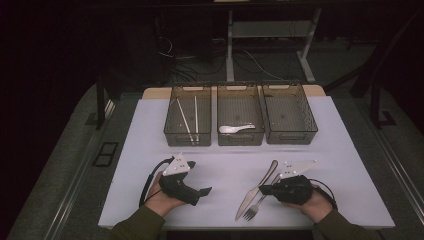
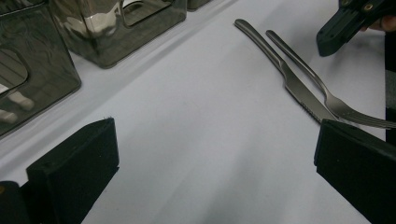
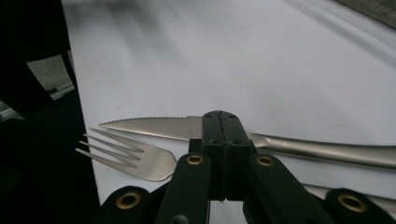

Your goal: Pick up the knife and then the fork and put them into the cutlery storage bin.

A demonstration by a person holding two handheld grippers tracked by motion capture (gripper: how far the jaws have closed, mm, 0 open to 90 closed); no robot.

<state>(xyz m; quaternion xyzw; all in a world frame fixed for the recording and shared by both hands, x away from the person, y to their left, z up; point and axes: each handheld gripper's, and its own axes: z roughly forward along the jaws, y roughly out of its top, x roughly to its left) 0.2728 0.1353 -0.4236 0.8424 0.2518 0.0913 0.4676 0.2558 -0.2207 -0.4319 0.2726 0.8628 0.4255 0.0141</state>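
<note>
A steel knife (image 1: pixel 270 172) and a fork (image 1: pixel 251 212) lie side by side on the white table, near the front right. My right gripper (image 1: pixel 262 190) is shut and lies low over them, pointing left. In the right gripper view its tip (image 3: pixel 220 126) sits above the knife (image 3: pixel 149 126) with the fork (image 3: pixel 140 161) just beneath, and nothing shows between its jaws. My left gripper (image 1: pixel 199 177) is open at the front left, aimed at the cutlery. Its jaws (image 2: pixel 215 154) stand wide apart over bare table, and the knife (image 2: pixel 266 46) and fork (image 2: pixel 299 60) lie beyond them.
Three dark clear bins stand in a row at the back. The left bin (image 1: pixel 187 141) holds chopsticks (image 1: pixel 186 122), the middle bin (image 1: pixel 241 141) a white spoon (image 1: pixel 235 129), and the right bin (image 1: pixel 292 137) nothing. The table's front edge (image 1: pixel 225 226) runs just below both hands.
</note>
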